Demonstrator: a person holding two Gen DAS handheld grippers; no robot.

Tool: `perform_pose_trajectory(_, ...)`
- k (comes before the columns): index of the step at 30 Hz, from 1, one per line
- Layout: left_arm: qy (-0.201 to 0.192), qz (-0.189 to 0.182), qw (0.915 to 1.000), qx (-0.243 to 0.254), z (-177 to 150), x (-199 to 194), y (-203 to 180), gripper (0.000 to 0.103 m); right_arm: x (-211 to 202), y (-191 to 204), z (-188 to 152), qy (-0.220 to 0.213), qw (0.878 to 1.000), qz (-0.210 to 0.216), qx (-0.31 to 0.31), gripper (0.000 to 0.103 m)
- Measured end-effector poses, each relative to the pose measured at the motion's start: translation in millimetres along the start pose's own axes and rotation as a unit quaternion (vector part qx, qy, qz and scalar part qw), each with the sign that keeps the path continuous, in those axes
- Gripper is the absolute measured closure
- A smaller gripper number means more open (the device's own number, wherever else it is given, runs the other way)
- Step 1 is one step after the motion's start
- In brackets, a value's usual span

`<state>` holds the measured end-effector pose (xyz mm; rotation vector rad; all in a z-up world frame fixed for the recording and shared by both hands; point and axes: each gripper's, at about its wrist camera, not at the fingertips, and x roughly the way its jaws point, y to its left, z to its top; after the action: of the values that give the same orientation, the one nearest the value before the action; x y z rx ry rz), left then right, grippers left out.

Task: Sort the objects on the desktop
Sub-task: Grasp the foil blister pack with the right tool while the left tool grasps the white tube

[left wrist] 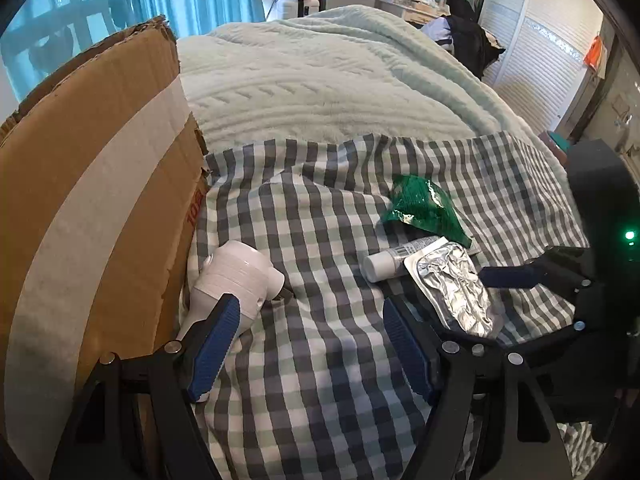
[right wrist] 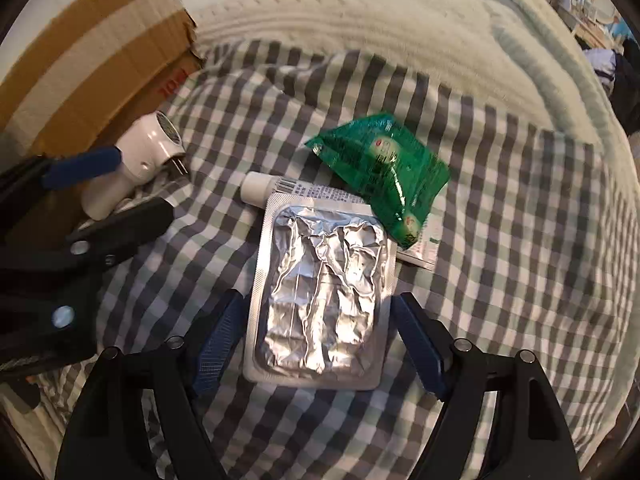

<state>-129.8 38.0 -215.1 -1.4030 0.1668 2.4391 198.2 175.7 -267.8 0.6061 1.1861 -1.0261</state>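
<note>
On the checked cloth [left wrist: 320, 340] lie a white plug-in device [left wrist: 236, 276], a white tube [left wrist: 386, 262], a green foil packet [left wrist: 424, 208] and a silver foil blister pack [left wrist: 456, 292]. My left gripper [left wrist: 312, 344] is open and empty, its left finger beside the white device [right wrist: 140, 152]. My right gripper [right wrist: 320, 344] is open, its fingers on either side of the near end of the blister pack [right wrist: 324, 296], not closed on it. The tube [right wrist: 280, 190] lies partly under the pack and the green packet [right wrist: 384, 172]. The right gripper [left wrist: 520, 276] also shows in the left view.
A cardboard box [left wrist: 92, 200] with a white tape stripe stands at the left, against the cloth. A pale green blanket [left wrist: 320, 80] covers the bed behind. A wardrobe [left wrist: 540, 52] and furniture stand far back.
</note>
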Motion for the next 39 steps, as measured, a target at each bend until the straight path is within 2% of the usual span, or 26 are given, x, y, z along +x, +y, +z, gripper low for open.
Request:
perform_pose_trajectory(3, 0.003, -0.021, 0.9997, 0.008, 3, 1, -2, 0.026, -8, -8, -7, -0.006, 1.000, -0.007, 0.025, 0.033)
perform_pose_trajectory(9, 0.013, -0.033, 0.9987, 0.037, 7, 10, -21, 0.026, -40, -41, -41, -0.026, 0.996, -0.014, 0.087, 0.033)
perform_pose_trajectory(13, 0.013, -0.049, 0.9956, 0.078, 11, 19, -47, 0.026, -51, -64, -61, -0.027, 0.992, -0.022, 0.123, 0.033)
perform_pose_trajectory(15, 0.003, -0.042, 0.9941, 0.100, 16, 25, -59, 0.026, -55, -75, -66, -0.027, 0.990, -0.023, 0.135, 0.033)
perform_pose_trajectory(18, 0.008, -0.038, 0.9935, 0.107, 25, 37, -67, 0.026, -57, -83, -72, -0.028, 0.989, -0.019, 0.146, 0.033)
perform_pose_trajectory(20, 0.021, -0.043, 0.9945, 0.093, 32, 49, -69, 0.026, -58, -89, -70, -0.028, 0.988, -0.015, 0.151, 0.033)
perform_pose_trajectory(23, 0.046, -0.065, 0.9931, 0.086, 34, 64, -71, 0.043, -56, -90, -70, -0.025, 0.988, -0.007, 0.153, 0.033)
perform_pose_trajectory(25, 0.049, -0.074, 0.9916, 0.093, 32, 64, -73, 0.054, -59, -92, -73, -0.026, 0.988, -0.005, 0.153, 0.033)
perform_pose_trajectory(27, 0.056, -0.098, 0.9873, 0.112, 28, 62, -77, 0.070, -60, -94, -75, -0.026, 0.988, -0.003, 0.152, 0.033)
perform_pose_trajectory(32, 0.071, -0.113, 0.9823, 0.132, 22, 55, -84, 0.078, -61, -100, -78, -0.027, 0.985, 0.000, 0.168, 0.033)
perform_pose_trajectory(39, 0.097, -0.130, 0.9806, 0.111, 9, 37, -82, 0.079, -78, -95, -82, -0.035, 0.985, -0.001, 0.167, 0.033)
